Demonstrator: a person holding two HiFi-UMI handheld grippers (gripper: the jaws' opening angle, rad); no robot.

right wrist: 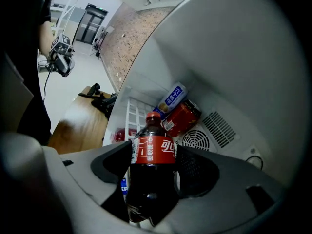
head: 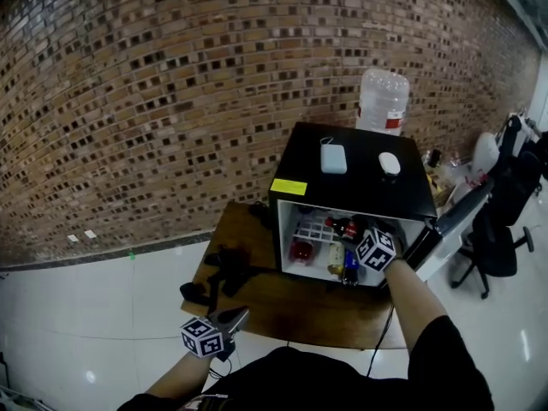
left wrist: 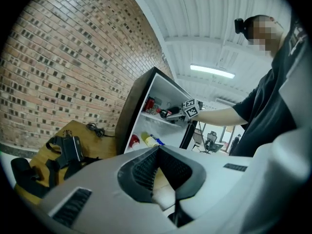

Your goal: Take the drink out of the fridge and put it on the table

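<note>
The right gripper point(right wrist: 152, 172) pinches the cola bottle point(right wrist: 152, 150) inside the fridge point(head: 360, 191), frame centre. Carrying it out to the table point(head: 282, 302) remains. The left gripper point(left wrist: 157, 152) is pressed together, empty.

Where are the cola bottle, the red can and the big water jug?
cola bottle point(right wrist: 151, 152), right gripper view, on its red label.
red can point(right wrist: 181, 117), right gripper view, middle of its side.
water jug point(head: 383, 92), head view, on its clear body.

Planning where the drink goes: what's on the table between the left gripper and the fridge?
Black strapped gear lies on the table there, slightly left of the straight line, in the head view.
</note>
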